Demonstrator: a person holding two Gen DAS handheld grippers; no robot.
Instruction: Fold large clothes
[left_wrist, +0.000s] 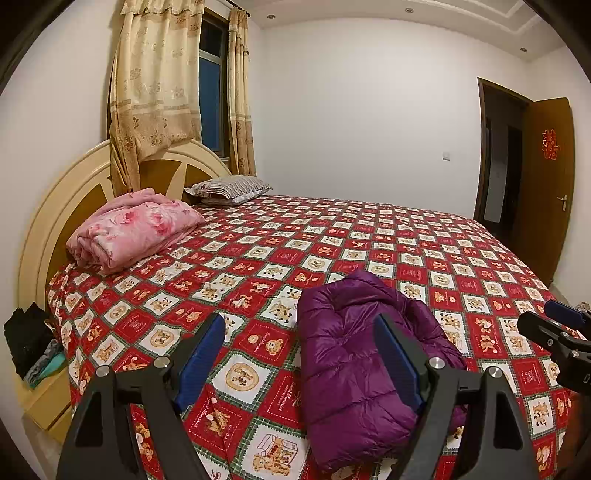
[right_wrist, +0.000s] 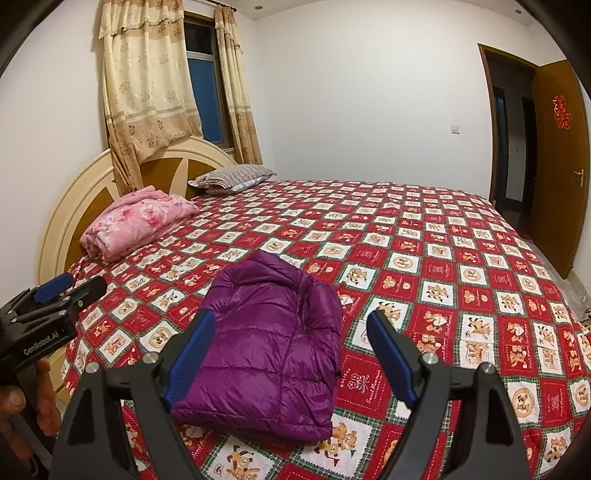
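**Purple jacket folded on the near edge of the bed, both grippers released**

We see the purple puffer jacket (right_wrist: 266, 343) lying folded into a compact bundle on the red patchwork bedspread (right_wrist: 424, 258), close to the near edge of the bed. Nothing grips it. Our left gripper (left_wrist: 299, 354) hangs above the bedspread with its blue-padded fingers spread wide; the jacket sits toward its right finger, apart from the left one. Our right gripper (right_wrist: 291, 350) is likewise released, its fingers wide apart, with the jacket showing between them and nearer the left finger. In the right wrist view the left gripper appears at the left edge, held in a hand (right_wrist: 26, 402).

Far left on the bed, a folded pink floral blanket (left_wrist: 129, 230) rests near the cream headboard (left_wrist: 62, 206), and a striped pillow (left_wrist: 229, 188) lies beyond it. A brown door (right_wrist: 557, 162) stands open at the far right.
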